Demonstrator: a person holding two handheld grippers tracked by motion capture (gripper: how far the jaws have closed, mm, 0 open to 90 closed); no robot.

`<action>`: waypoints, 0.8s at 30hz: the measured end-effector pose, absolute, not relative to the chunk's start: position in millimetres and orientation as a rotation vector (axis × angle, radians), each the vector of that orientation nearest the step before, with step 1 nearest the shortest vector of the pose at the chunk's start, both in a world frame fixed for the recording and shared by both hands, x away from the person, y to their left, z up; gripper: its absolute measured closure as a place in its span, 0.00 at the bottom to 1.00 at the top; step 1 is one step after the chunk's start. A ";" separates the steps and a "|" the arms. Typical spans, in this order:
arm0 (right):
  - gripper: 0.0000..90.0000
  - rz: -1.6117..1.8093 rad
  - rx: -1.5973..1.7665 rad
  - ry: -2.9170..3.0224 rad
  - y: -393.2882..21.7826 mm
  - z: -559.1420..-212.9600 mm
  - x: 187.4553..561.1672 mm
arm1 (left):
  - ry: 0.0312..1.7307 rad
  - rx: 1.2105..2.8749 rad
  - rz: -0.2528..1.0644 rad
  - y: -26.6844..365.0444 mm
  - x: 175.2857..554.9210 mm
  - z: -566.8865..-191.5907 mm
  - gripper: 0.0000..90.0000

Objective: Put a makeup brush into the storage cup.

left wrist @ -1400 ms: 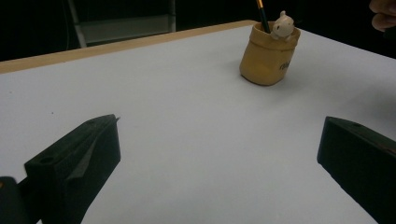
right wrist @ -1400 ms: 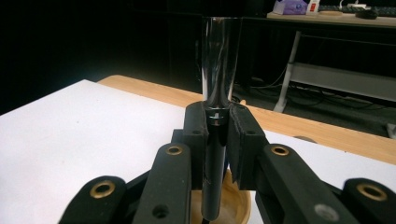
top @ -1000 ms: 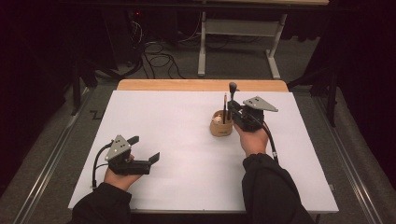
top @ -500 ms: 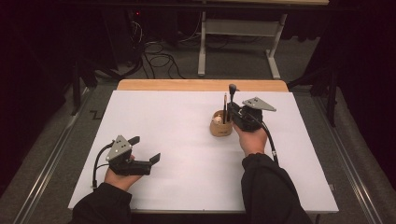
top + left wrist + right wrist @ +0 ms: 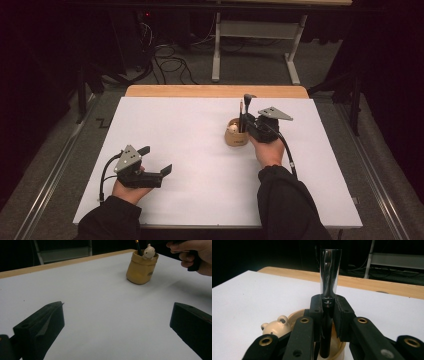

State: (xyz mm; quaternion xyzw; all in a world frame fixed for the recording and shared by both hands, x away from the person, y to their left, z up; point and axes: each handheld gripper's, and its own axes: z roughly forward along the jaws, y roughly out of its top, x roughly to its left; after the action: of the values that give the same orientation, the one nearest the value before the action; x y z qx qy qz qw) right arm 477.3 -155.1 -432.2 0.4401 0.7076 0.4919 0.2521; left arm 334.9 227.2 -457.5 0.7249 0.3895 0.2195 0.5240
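Observation:
A tan cup (image 5: 236, 136) stands on the white table, right of centre, with a small bear figure (image 5: 149, 252) on its rim and a pencil (image 5: 241, 112) upright in it. My right gripper (image 5: 250, 125) is right beside the cup, shut on a black brush with a clear cap (image 5: 329, 285), which it holds upright with the lower end down inside the cup (image 5: 295, 314). Its jaws have just been easing open a little, and the pads still touch the brush. My left gripper (image 5: 156, 159) rests open near the front left, with bare table between its jaws (image 5: 117, 322).
The white tabletop (image 5: 190, 130) has a wooden strip (image 5: 215, 91) along its far edge. Beyond it on the dark floor are cables (image 5: 170, 60) and a metal frame (image 5: 255, 30). In the left gripper view the person's right hand (image 5: 195, 257) is beside the cup (image 5: 141, 270).

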 end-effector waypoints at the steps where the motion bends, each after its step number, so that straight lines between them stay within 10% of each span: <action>1: 0.79 1.342 1.190 1.923 -155.2 -431.8 477.1 | 0.932 1.735 0.525 227.2 334.9 -457.5 0.00; 6: 0.57 1.364 1.219 1.908 -159.5 -429.6 476.6 | 0.928 1.738 0.525 226.7 334.7 -457.5 0.00; 24: 0.56 1.356 1.187 1.944 -162.5 -427.0 468.5 | 0.928 1.740 0.525 226.2 334.7 -457.6 0.00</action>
State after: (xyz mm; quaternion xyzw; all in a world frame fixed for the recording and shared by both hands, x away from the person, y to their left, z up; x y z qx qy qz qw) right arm 468.5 -162.5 -427.0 0.4345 0.7114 0.4963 0.2427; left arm 334.7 226.2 -457.6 0.7265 0.3878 0.2193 0.5231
